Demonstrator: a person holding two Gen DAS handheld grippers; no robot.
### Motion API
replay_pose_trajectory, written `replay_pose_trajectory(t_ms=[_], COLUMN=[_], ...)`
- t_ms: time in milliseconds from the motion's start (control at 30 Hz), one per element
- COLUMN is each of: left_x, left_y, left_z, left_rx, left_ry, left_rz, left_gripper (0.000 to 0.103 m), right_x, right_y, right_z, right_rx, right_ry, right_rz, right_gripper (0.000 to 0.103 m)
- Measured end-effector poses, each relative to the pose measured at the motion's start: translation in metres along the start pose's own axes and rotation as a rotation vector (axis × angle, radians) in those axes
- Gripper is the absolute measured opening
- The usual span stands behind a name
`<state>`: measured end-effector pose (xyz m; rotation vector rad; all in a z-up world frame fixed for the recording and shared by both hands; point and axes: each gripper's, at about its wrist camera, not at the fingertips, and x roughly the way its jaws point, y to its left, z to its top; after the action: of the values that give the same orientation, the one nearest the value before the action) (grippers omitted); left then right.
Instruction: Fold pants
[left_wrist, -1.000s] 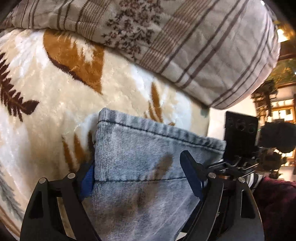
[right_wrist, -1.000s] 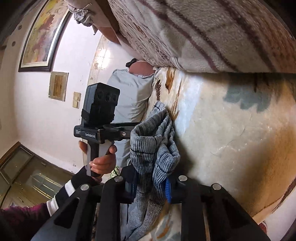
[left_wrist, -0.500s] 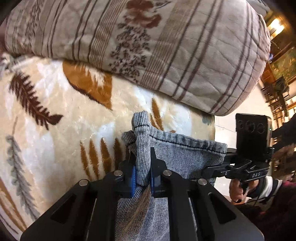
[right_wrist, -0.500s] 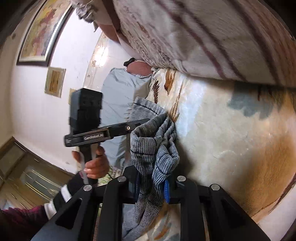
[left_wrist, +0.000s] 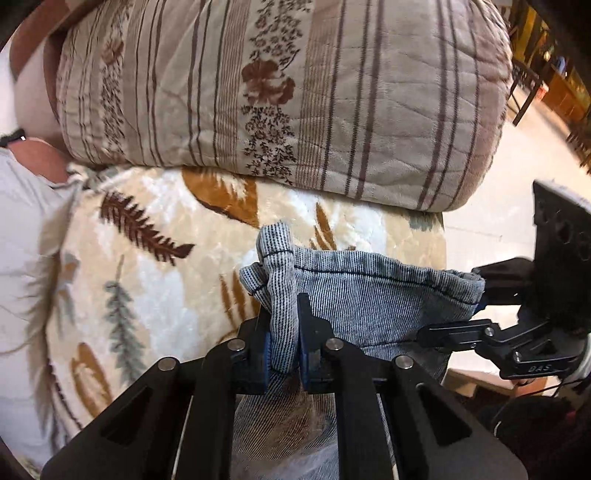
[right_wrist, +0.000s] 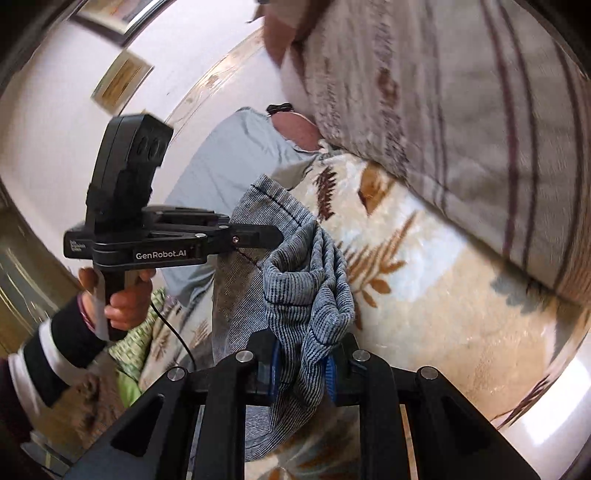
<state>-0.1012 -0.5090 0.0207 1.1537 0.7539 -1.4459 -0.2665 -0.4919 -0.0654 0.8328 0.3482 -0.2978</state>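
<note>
Left gripper (left_wrist: 283, 343) is clamped on a bunched corner of the pants (left_wrist: 369, 299), its blue-padded fingers (left_wrist: 305, 354) pressed against a vertical fold of striped grey-blue denim. From that pinch the hem runs taut to the right, where the right gripper (left_wrist: 480, 299) grips the opposite corner. Seen from its own camera, the right gripper (right_wrist: 301, 363) is likewise closed tight on a thick gather of the same pants (right_wrist: 306, 280), cloth bulging above its pads. Between the two pinches the fabric hangs in front of the leaf-patterned blanket (left_wrist: 147, 280), with the rest dropping below the fingers. Beyond the pants, a striped floral quilt (left_wrist: 295, 92) lies piled on the blanket. Left of the pants in the right wrist view, the person's hand (right_wrist: 127, 299) wraps the handle of the left gripper's body, near a pale grey pillow (right_wrist: 229, 155).
</note>
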Motion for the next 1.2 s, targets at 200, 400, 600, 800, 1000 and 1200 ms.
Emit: replay_pose_trajectory(t_ms=[200, 400, 600, 800, 1000, 1200], left_x=[-0.023, -0.04, -0.056, -0.068, -0.072, -0.07], left_y=[-0.006, -0.008, -0.005, 0.014, 0.031, 0.049], left_z=[-0.012, -0.032, -0.058, -0.101, -0.149, -0.194], left_rx=[0.035, 0.051, 0.03, -0.077, -0.181, -0.311], left_ry=[-0.005, -0.03, -0.06, -0.046, -0.05, -0.047], left_rz=[0.082, 0.145, 0.188, 0.179, 0.167, 0.13], left_gripper=[0.009, 0.01, 0.01, 0.01, 0.01, 0.01], right_x=[-0.005, -0.005, -0.001, 0.011, 0.033, 0.049], right_y=[0.027, 0.054, 0.09, 0.124, 0.161, 0.2], right_z=[0.001, -0.001, -0.009, -0.027, -0.053, -0.086], right_rx=[-0.088, -0.166, -0.257, -0.339, -0.429, -0.546], right_ry=[-0.005, 0.0, 0.021, 0.063, 0.129, 0.184], right_rz=[-0.02, -0.012, 0.004, 0.021, 0.039, 0.003], right_gripper=[0.018, 0.018, 0.017, 0.017, 0.017, 0.017])
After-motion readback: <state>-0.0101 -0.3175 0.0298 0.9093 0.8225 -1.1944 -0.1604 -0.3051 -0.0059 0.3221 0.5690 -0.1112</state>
